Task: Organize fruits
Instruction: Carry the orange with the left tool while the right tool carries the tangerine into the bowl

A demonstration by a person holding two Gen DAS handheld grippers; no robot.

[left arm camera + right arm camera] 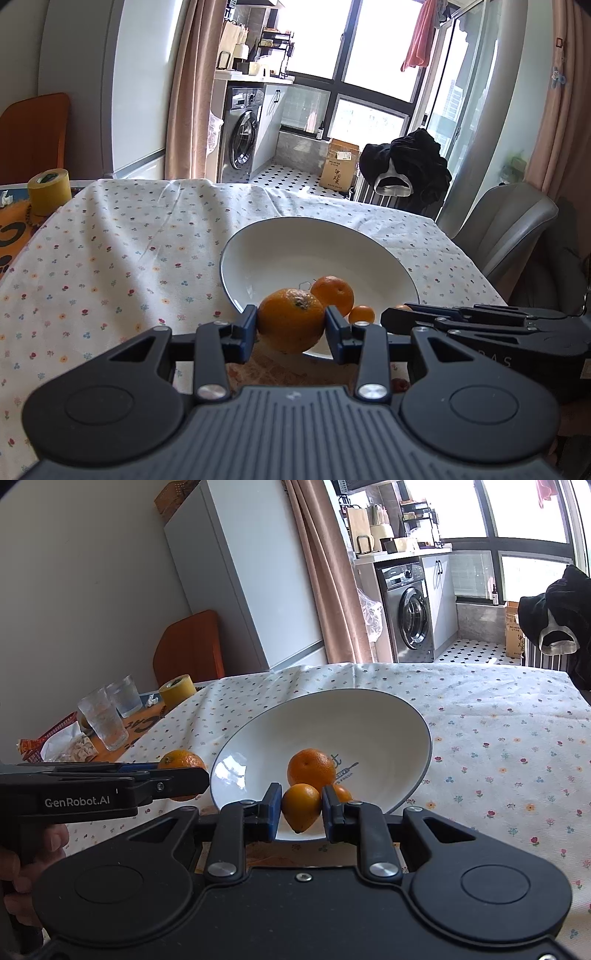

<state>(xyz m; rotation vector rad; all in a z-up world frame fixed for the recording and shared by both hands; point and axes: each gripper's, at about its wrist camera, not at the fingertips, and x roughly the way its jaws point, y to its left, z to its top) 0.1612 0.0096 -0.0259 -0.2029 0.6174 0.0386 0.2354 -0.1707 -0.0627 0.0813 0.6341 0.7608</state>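
A white bowl (258, 236) (406, 716) stands on the flowered tablecloth. It holds one orange (332, 293) (311, 770) and a small orange fruit (361, 314) (341, 794). My left gripper (290, 326) is shut on a large orange (290, 325) with a dark blemish, held at the bowl's near rim. In the right wrist view that left gripper (192, 775) comes in from the left with the large orange (181, 760). My right gripper (300, 808) is shut on a small pointed orange fruit (301, 806) over the bowl's near edge. In the left wrist view the right gripper (391, 315) lies beside the bowl.
A yellow tape roll (50, 190) (177, 690) sits at the table's far left. Two drinking glasses (107, 720) and snack packets (66, 746) are beside it. A grey chair (506, 229) stands at the right edge. A hand (22, 867) holds the left gripper's handle.
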